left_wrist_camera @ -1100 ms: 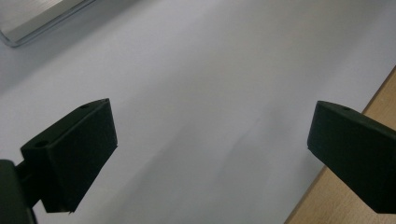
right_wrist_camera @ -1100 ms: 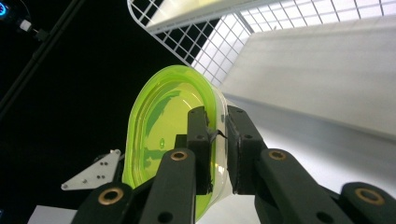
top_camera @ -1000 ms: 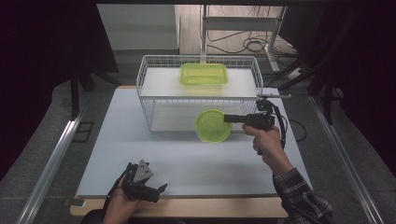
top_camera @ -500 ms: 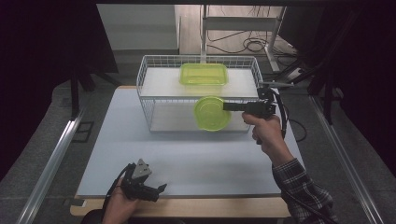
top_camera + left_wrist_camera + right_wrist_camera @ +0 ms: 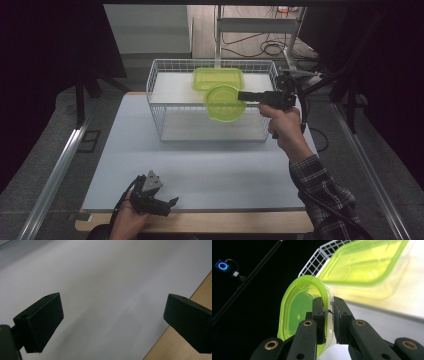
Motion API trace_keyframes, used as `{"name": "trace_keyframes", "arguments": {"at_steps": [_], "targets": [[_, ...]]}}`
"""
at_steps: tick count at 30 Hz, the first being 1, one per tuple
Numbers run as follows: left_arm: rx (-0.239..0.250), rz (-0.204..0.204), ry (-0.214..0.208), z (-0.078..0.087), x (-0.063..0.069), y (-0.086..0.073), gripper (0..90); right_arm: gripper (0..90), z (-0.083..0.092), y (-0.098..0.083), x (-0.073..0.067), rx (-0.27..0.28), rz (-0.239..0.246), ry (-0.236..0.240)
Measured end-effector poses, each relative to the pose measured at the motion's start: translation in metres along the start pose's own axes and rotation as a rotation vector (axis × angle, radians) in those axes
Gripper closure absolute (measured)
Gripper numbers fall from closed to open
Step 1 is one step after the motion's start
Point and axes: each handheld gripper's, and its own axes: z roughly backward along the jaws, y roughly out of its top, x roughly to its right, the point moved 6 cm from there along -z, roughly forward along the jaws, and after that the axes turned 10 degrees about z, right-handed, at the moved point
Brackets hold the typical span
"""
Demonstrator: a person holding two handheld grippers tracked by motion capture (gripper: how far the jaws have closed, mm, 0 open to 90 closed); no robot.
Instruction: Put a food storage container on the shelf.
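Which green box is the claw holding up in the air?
The round box. The right claw pinches its rim and holds it above the basket. The rectangular box lies inside the basket, untouched.

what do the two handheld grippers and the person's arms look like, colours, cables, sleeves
Both are black two-jaw tools. The left gripper carries a grey three-cornered plate on top and trails a black cable; its jaws end in blocky matte black pads. The right gripper has slim black linkage arms with brass-coloured pivot rivets and a black cable. The right forearm wears a dark plaid sleeve.
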Motion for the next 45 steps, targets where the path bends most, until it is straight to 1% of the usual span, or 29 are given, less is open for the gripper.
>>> {"name": "trace_keyframes", "arguments": {"at_steps": [4, 5, 6, 7, 12, 14, 15, 16, 17, 18, 19, 20, 22, 23, 24, 29, 30, 35, 37, 39, 40, 41, 42, 43, 44, 45], "targets": [[-0.001, 0.003, 0.0, 0.0, -0.001, 0.0, 2.6, 80.3, -0.003, 0.015, -0.002, 0.018, 0.011, -0.028], [-0.001, 0.003, 0.0, 0.0, -0.001, 0.0, 2.6, 80.3, -0.003, 0.015, -0.002, 0.018, 0.011, -0.028], [-0.001, 0.003, 0.001, 0.0, -0.001, 0.0, 2.6, 80.3, -0.004, 0.023, -0.003, 0.032, 0.015, -0.04], [0.0, 0.003, 0.0, 0.0, -0.001, 0.0, 2.6, 80.3, -0.004, 0.023, -0.003, 0.032, 0.015, -0.04], [0.0, 0.001, 0.0, 0.0, -0.001, 0.0, 2.7, 80.3, -0.01, 0.042, -0.003, 0.051, 0.024, -0.088], [0.001, 0.0, 0.001, 0.0, -0.001, 0.0, 2.7, 80.3, -0.013, 0.05, -0.002, 0.063, 0.023, -0.115], [0.002, -0.001, 0.001, 0.0, -0.001, 0.0, 2.7, 80.3, -0.013, 0.05, -0.002, 0.063, 0.023, -0.115], [0.003, -0.002, 0.001, 0.0, -0.001, 0.0, 2.7, 80.2, -0.016, 0.056, 0.0, 0.075, 0.015, -0.134], [0.003, -0.002, 0.001, 0.0, -0.001, 0.0, 2.7, 80.2, -0.016, 0.056, 0.0, 0.075, 0.015, -0.134], [0.003, -0.002, 0.002, 0.0, -0.001, 0.0, 2.7, 80.2, -0.02, 0.061, 0.002, 0.08, 0.012, -0.15], [0.005, -0.003, 0.002, 0.0, -0.001, 0.0, 2.7, 80.2, -0.02, 0.061, 0.002, 0.08, 0.012, -0.15], [0.006, -0.004, 0.002, 0.0, -0.001, 0.0, 2.7, 80.2, -0.024, 0.066, 0.004, 0.087, 0.003, -0.165], [0.007, -0.004, 0.002, 0.0, -0.001, 0.0, 2.6, 80.2, -0.026, 0.068, 0.005, 0.087, 0.003, -0.169], [0.007, -0.004, 0.002, 0.0, -0.001, 0.0, 2.6, 80.2, -0.029, 0.071, 0.006, 0.089, 0.003, -0.185], [0.007, -0.005, 0.002, 0.0, -0.001, 0.0, 2.6, 80.2, -0.029, 0.071, 0.006, 0.089, 0.003, -0.185], [0.007, -0.009, 0.002, 0.0, -0.001, 0.0, 2.6, 80.2, -0.037, 0.077, 0.012, 0.094, -0.006, -0.22], [0.008, -0.009, 0.002, 0.0, -0.001, 0.0, 2.6, 80.1, -0.039, 0.078, 0.014, 0.099, -0.022, -0.22], [0.008, -0.014, 0.003, 0.0, -0.001, -0.001, 2.6, 80.0, -0.043, 0.078, 0.017, 0.097, -0.039, -0.225], [0.008, -0.015, 0.004, 0.0, -0.001, -0.001, 2.6, 79.4, -0.045, 0.078, 0.017, 0.099, -0.034, -0.234], [0.007, -0.019, 0.005, 0.0, -0.001, -0.001, 2.6, 78.7, -0.046, 0.079, 0.016, 0.098, -0.022, -0.26], [0.007, -0.019, 0.005, 0.0, -0.001, -0.001, 2.5, 78.7, -0.046, 0.079, 0.016, 0.098, -0.022, -0.26], [0.007, -0.02, 0.005, 0.0, -0.001, -0.001, 2.5, 78.2, -0.046, 0.079, 0.016, 0.096, -0.009, -0.277], [0.006, -0.022, 0.006, 0.0, -0.001, -0.001, 2.5, 76.8, -0.047, 0.079, 0.017, 0.093, 0.005, -0.305], [0.006, -0.022, 0.006, 0.0, -0.001, -0.001, 2.5, 76.8, -0.047, 0.079, 0.017, 0.093, 0.005, -0.305], [0.006, -0.023, 0.006, 0.0, -0.001, -0.001, 2.5, 74.1, -0.048, 0.078, 0.018, 0.08, 0.013, -0.331], [0.006, -0.023, 0.006, 0.0, 0.0, -0.001, 2.5, 74.1, -0.048, 0.078, 0.018, 0.08, 0.013, -0.331]]}}
